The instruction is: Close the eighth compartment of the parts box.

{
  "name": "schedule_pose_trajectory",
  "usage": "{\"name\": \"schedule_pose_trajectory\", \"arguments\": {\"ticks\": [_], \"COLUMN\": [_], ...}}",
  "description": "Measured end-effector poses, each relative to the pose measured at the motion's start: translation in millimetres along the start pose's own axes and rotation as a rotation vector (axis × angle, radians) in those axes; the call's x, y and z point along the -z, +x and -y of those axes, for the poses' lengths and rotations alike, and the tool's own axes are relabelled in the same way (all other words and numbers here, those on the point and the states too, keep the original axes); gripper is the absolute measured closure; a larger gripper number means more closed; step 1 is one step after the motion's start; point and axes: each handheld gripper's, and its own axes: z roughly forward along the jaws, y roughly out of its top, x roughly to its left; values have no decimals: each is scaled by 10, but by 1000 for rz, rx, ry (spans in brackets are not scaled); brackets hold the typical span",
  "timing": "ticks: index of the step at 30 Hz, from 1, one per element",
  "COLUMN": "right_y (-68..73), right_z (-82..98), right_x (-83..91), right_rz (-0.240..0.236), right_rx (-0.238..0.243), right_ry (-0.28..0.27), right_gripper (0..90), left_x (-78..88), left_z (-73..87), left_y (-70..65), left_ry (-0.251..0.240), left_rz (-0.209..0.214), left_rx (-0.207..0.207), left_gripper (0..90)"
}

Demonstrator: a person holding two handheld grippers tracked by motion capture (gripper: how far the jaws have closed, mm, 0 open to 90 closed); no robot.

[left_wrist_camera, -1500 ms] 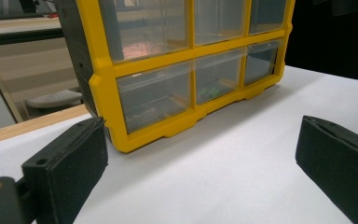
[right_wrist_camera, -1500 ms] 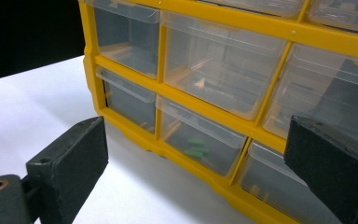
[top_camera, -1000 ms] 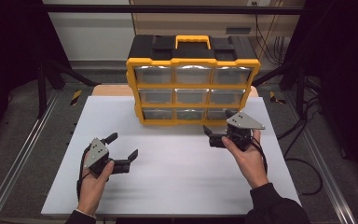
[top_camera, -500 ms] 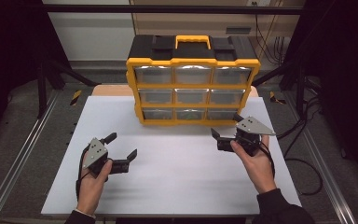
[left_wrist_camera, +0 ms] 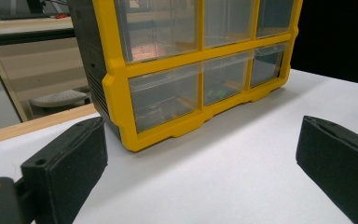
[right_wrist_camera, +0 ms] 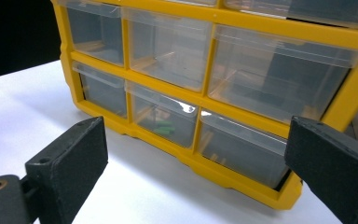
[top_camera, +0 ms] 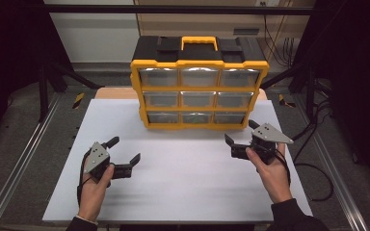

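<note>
A yellow and black drawer organizer with clear drawers in three rows stands at the back of the white board. All its drawers look closed. My left gripper rests low at the front left, open and holding nothing; its jaws frame the organizer's lower left corner. My right gripper hovers just in front of the organizer's lower right corner, open and empty. Something small and green lies in the bottom middle drawer, which also shows in the left gripper view.
A black carry handle and latches top the organizer. Metal rails run along both sides of the board, and cables lie on the floor at the right. Bare board stretches between the two grippers.
My right gripper has drifted to the right, away from the organizer's middle toward its right corner. The left gripper has stayed put.
</note>
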Motion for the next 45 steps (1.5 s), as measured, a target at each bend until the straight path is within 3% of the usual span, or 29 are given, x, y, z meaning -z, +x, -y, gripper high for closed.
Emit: {"name": "schedule_pose_trajectory", "arguments": {"ticks": [33, 45], "right_y": [-112, -147], "right_z": [213, 323], "right_x": [259, 350], "right_rz": [43, 56], "right_rx": [-5, -39], "right_ry": [-7, -12], "right_gripper": [59, 25], "left_x": [6, 8], "left_z": [3, 0], "left_y": [7, 1], "left_ry": [6, 3], "left_rz": [8, 11], "left_rx": [-1, -4], "left_gripper": [14, 12]}}
